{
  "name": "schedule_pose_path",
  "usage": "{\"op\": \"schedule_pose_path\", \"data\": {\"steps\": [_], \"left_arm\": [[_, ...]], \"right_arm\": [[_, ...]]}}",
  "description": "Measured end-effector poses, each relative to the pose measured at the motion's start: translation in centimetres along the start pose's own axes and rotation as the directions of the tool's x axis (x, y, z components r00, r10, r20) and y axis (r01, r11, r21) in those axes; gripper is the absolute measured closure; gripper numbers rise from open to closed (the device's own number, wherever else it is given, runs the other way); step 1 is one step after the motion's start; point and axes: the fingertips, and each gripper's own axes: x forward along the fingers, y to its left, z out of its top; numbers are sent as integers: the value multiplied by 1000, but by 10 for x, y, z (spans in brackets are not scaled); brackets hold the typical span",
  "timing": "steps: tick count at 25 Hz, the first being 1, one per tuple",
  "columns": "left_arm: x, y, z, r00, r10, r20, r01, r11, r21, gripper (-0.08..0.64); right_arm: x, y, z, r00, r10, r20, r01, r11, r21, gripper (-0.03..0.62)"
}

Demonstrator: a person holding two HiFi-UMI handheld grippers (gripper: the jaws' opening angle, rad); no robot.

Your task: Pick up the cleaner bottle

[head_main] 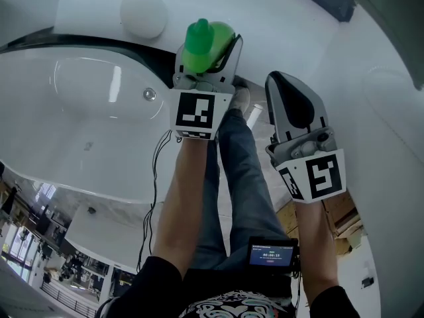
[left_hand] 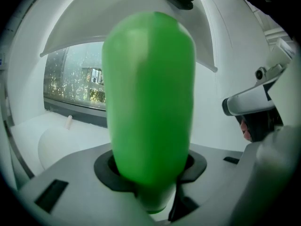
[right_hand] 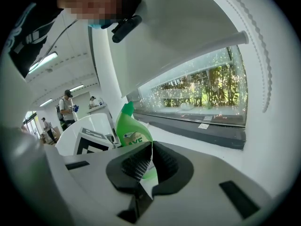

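Surroundings: a white, glossy bathtub fills the left of the head view, its basin smooth and curved, with a dark band along the far rim. We note a small round chrome fitting on the tub's inner wall and a matt white ball-shaped object on the ledge behind. A thin black cable hangs by the person's left forearm. Below sit a blue denim trouser leg and a small dark lit screen at the waist. In the right gripper view, a wide window with green trees sits under a white roller blind.

Task thing: the bright green, smooth plastic cleaner bottle sits between the jaws of the left gripper, near the tub's far corner. The jaws stand wide, their black pads pressed on the bottle's rounded body. In the left gripper view the bottle blocks most of what lies beyond. We cannot tell whether its base rests on anything.

The right gripper is just beside the left and apart from the bottle. Its ribbed black pads are drawn together with only a sliver between, and it holds nothing.
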Motion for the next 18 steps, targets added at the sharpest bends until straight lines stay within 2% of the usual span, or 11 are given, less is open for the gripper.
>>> {"op": "schedule_pose_path", "data": {"steps": [5, 7, 12, 18], "left_arm": [[-15, -2, 23, 999, -9, 34, 9, 1000, -25, 362], [-19, -2, 38, 998, -11, 69, 11, 1000, 0, 364], [-34, -7, 62, 997, -31, 74, 31, 1000, 0, 364], [-54, -2, 99, 993, -53, 108, 49, 998, 40, 367]], "right_arm": [[-6, 8, 8, 1000, 4, 3, -4, 1000, -10, 565], [-9, 11, 13, 1000, 6, 9, -6, 1000, -11, 565], [-17, 17, 30, 999, -9, 32, 9, 1000, -7, 565], [-24, 33, 41, 999, -20, 30, 21, 999, -26, 565]]}}
